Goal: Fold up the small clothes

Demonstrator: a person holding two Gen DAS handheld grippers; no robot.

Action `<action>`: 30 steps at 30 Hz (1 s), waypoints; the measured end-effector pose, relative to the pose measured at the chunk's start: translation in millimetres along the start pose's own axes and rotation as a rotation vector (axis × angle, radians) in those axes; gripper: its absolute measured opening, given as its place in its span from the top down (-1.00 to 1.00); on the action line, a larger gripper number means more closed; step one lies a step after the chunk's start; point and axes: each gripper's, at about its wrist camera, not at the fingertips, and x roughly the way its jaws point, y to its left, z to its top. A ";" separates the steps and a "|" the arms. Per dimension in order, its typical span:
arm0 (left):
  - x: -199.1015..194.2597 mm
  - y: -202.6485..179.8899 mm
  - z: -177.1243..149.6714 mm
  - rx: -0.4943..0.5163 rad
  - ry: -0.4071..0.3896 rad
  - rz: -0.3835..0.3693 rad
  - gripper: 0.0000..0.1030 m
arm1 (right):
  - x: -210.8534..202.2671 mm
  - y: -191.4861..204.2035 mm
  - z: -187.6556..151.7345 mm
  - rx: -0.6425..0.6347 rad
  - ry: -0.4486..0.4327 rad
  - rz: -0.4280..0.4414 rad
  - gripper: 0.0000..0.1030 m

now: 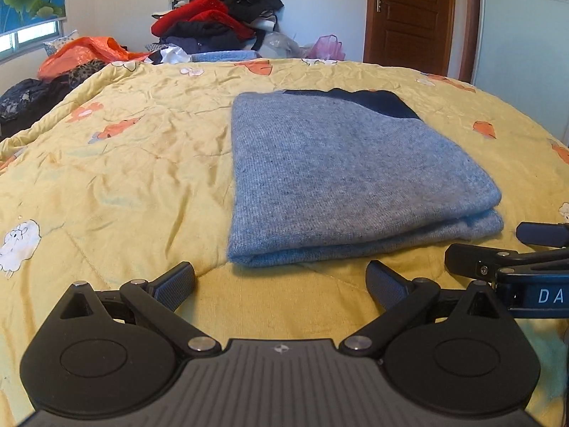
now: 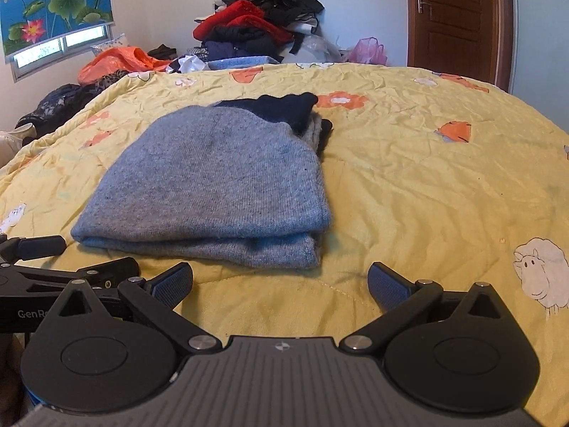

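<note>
A grey-blue knit sweater point(image 1: 338, 174) with a dark navy part at its far end lies folded in a flat stack on the yellow quilt point(image 1: 124, 178). It also shows in the right wrist view point(image 2: 220, 185). My left gripper point(image 1: 281, 284) is open and empty, just short of the sweater's near edge. My right gripper point(image 2: 281, 284) is open and empty, near the sweater's near right corner. Each gripper shows at the edge of the other's view, the right one point(image 1: 526, 249) and the left one point(image 2: 53, 259).
A pile of red, black and dark clothes point(image 1: 220, 17) stands past the far edge of the bed. An orange bag point(image 1: 81, 53) and dark garments point(image 1: 25, 99) lie at the far left. A brown door point(image 1: 412, 14) is at the back right.
</note>
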 end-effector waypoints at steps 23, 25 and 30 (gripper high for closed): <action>0.5 1.5 0.5 -0.001 0.000 -0.001 -1.00 | -1.6 0.2 -1.8 0.010 -0.013 -0.004 -1.00; 0.5 1.6 0.3 -0.001 0.000 -0.001 -1.00 | -2.0 0.3 -2.4 0.009 -0.014 -0.005 -1.00; 0.4 1.6 0.4 -0.001 0.000 -0.001 -1.00 | -2.0 0.1 -2.3 0.008 -0.013 -0.006 -1.00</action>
